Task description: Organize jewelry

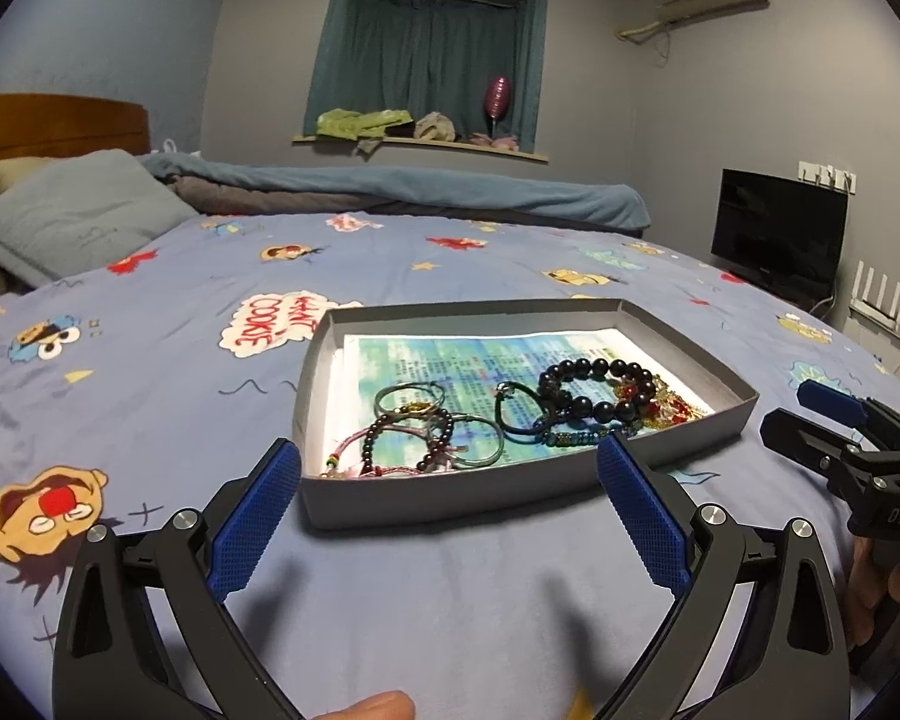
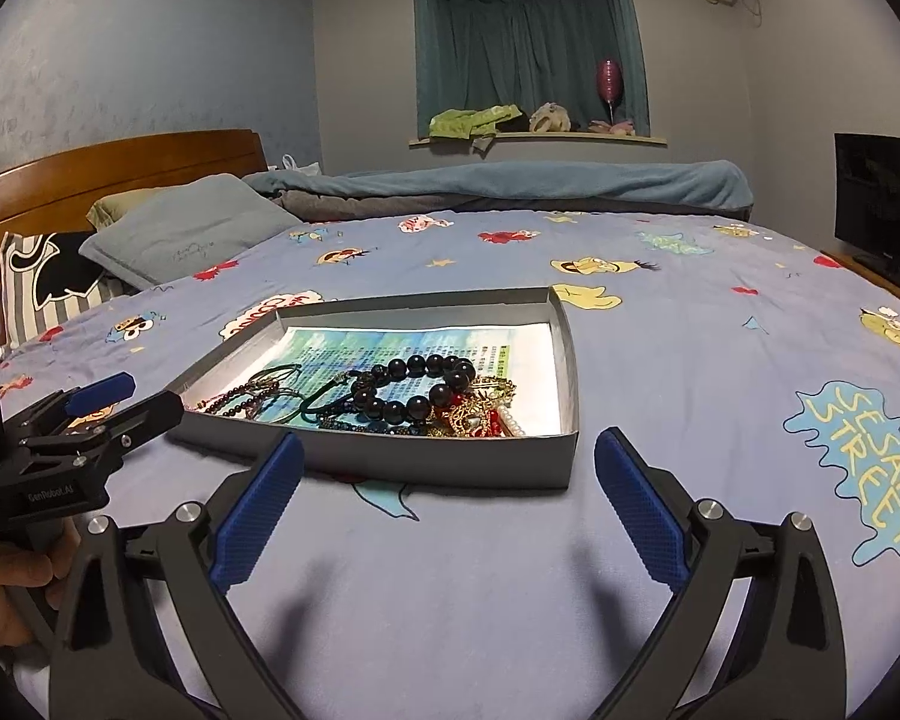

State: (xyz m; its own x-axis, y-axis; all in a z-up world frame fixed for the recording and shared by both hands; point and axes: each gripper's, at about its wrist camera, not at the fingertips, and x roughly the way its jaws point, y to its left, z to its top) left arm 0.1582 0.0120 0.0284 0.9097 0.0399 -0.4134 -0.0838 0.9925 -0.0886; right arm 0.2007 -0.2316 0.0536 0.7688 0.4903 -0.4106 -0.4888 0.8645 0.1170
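Both claws stood wide open and empty over the bed [image 1: 450, 276]: the left claw [image 1: 450, 504] and right claw [image 2: 450, 498] faced a shallow grey box [image 2: 390, 456] holding tangled bracelets [image 1: 594, 390] on a printed sheet

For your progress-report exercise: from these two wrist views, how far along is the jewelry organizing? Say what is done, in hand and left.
Done: nothing looks sorted; the black bead bracelet, thin bangles and red-and-gold pieces lie jumbled in the grey box on the bed.
In hand: nothing; the left gripper and right gripper are open, short of the box.
Left: all of the picking and separating.
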